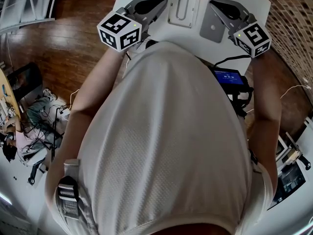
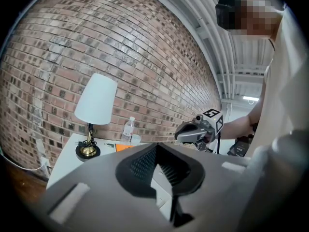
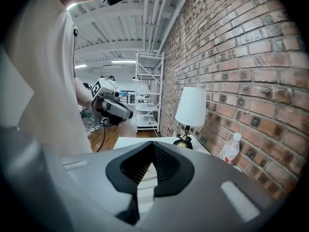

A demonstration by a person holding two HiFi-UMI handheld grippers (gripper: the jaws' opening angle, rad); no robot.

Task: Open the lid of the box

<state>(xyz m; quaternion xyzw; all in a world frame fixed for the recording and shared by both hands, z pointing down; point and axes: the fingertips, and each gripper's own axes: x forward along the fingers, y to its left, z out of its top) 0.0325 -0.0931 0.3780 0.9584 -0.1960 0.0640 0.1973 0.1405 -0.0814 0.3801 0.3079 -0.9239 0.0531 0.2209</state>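
Plainly nothing is being grasped yet: at the upper left of the head view the left gripper (image 1: 157,5) hangs over the white table (image 1: 193,35) with its jaws clenched together on nothing, the ribbed black pads meeting in its own view. Just right of it, at the top middle of the frame, lies the shallow white rectangular plastic box (image 1: 174,18), flat on the table, its lid (image 1: 183,6) on and marked by a long oval recess down the centre. It looks light and stiff, with smooth, probably slippery faces, so it may slide or lift whole if the lid is pulled without the base being pinned. The oval recess or the lid's raised rim seem the sensible places to take hold, one gripper steadying the base while the other pries. Next right, just beside the box, sits a flat grey square slab (image 1: 213,26). At the upper right the right gripper (image 1: 217,5) hovers over that slab, its jaws likewise clamped on empty air, near the box but apart from it.
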